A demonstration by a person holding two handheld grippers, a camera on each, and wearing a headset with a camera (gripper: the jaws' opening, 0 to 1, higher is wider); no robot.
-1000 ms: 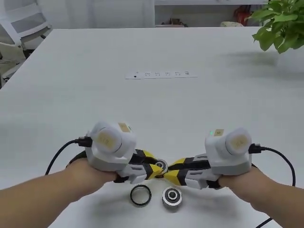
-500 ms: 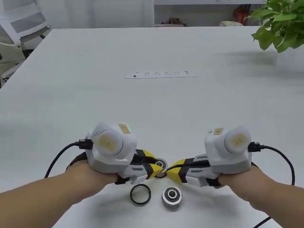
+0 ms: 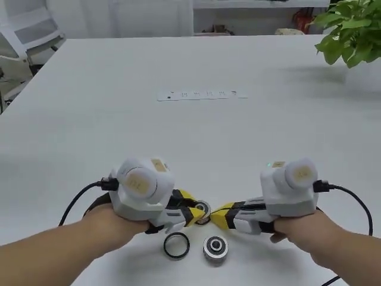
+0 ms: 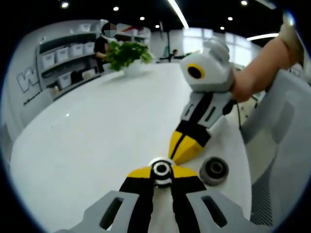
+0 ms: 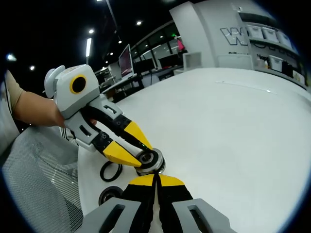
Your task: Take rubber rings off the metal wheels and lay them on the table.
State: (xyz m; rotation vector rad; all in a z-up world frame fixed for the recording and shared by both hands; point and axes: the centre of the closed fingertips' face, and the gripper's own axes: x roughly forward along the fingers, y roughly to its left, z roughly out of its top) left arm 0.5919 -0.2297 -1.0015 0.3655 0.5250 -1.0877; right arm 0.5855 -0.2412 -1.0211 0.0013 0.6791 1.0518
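My left gripper [image 3: 195, 214] is shut on a small metal wheel [image 3: 203, 209] with a dark rim, held just above the white table [image 3: 196, 137]. The left gripper view shows that wheel [image 4: 161, 168] clamped between its yellow tips. My right gripper [image 3: 216, 216] points at it from the right with its jaws shut. Its tips [image 5: 156, 177] sit right at the wheel's [image 5: 150, 159] lower edge; I cannot tell if they pinch the rubber. A loose black rubber ring [image 3: 177, 245] lies on the table in front. Another wheel [image 3: 215, 247] with its ring on lies beside it.
A strip of flush sockets [image 3: 201, 94] lies mid-table. A green plant [image 3: 351, 30] stands at the far right corner and a white chair [image 3: 24, 42] at the far left. Black cables trail from both grippers near the table's front edge.
The right gripper has eased slightly to the right, so its tips overlap the held wheel less. The left gripper, loose ring and lying wheel have stayed put.
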